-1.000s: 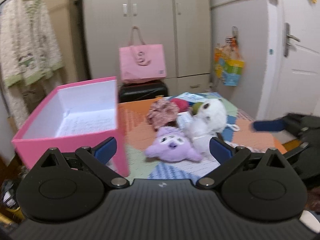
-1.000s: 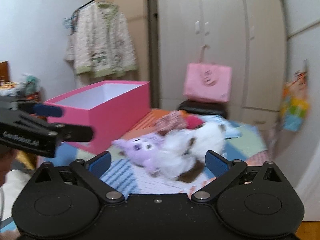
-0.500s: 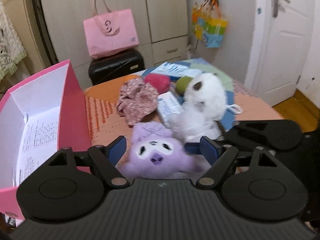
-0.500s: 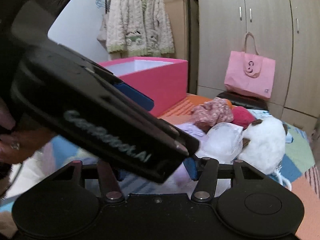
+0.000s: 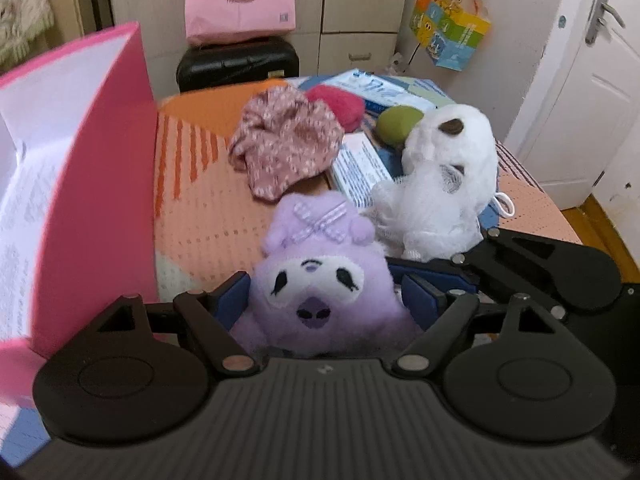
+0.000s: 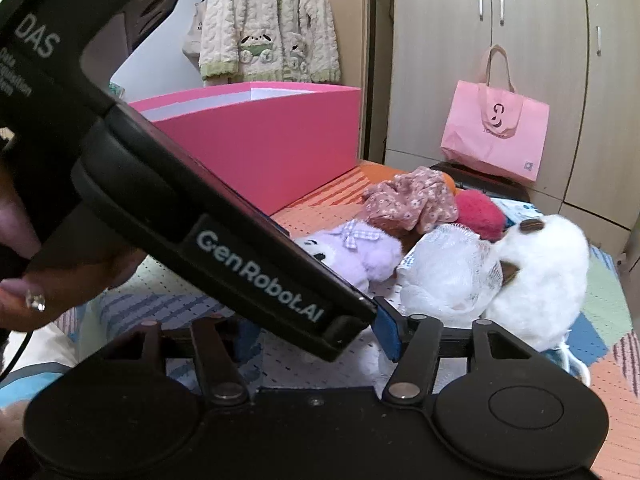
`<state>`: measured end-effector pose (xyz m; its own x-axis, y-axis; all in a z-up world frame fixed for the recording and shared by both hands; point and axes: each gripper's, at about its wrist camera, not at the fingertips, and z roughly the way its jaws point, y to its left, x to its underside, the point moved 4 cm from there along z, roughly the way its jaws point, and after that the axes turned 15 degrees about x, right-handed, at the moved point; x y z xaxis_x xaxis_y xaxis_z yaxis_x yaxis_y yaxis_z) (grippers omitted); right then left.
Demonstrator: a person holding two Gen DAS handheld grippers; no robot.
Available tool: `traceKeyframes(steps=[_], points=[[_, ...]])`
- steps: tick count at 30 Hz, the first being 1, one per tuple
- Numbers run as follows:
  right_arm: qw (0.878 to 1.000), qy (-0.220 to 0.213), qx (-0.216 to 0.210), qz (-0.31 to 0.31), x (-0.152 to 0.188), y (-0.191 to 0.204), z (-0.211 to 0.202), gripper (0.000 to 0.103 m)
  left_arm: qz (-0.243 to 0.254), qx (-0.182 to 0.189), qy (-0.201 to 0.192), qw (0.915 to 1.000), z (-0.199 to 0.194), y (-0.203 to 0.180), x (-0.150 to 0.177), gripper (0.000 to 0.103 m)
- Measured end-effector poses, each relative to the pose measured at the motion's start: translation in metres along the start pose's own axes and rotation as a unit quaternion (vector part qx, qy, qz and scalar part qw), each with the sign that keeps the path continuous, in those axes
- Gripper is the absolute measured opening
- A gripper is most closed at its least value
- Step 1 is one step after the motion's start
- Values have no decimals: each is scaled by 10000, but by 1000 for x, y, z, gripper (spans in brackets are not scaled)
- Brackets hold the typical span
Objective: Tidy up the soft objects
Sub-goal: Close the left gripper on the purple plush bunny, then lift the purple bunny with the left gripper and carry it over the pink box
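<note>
Blue pads (image 5: 232, 300) of your left gripper (image 5: 326, 300) sit against both cheeks of the purple plush toy (image 5: 316, 276), which lies face-up on the patterned bed cover (image 5: 208, 216). The jaws have just been closing around it and then easing apart a little, and you cannot tell from here whether they truly squeeze it or only touch. A second ago this gripper looked at the pile from well back; now it has dropped over the toy, so the first pick looks nearly set. Your right gripper (image 6: 316, 334) has narrowed too and reopened slightly. Its jaws stand partly apart with nothing visibly pressed between them, low beside the white mesh puff (image 5: 424, 220). The left gripper's body crosses right in front of it, so the two tools crowd each other. The puff touches the purple toy's right side and leans on the white plush animal (image 5: 452, 140), and may drag along on a lift. Behind lie a floral fabric bundle (image 5: 284, 148), a red fuzzy piece (image 5: 340, 104), a green ball (image 5: 400, 124) and tissue packs (image 5: 360, 168). The open pink box (image 5: 100, 184) stands just left, the likely destination.
</note>
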<state>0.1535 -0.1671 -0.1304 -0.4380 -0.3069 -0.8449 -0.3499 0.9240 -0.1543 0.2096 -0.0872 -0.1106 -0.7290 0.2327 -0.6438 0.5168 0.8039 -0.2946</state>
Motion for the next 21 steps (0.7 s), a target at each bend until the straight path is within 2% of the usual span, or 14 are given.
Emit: traceKeyframes(steps=[8, 11, 16, 21], points=[[9999, -79, -1, 152, -2, 2, 8, 71, -256, 143, -78, 9995, 2, 3, 1, 84], [9996, -186, 10, 216, -2, 1, 6, 68, -211, 225, -124, 9994, 0, 2, 2, 80], [9993, -181, -21, 336, 2, -2, 6, 63, -40, 125, -161, 9998, 0, -2, 8, 74], [9988, -252, 23, 428, 8, 0, 4, 60, 39, 47, -179, 9998, -2, -5, 12, 72]])
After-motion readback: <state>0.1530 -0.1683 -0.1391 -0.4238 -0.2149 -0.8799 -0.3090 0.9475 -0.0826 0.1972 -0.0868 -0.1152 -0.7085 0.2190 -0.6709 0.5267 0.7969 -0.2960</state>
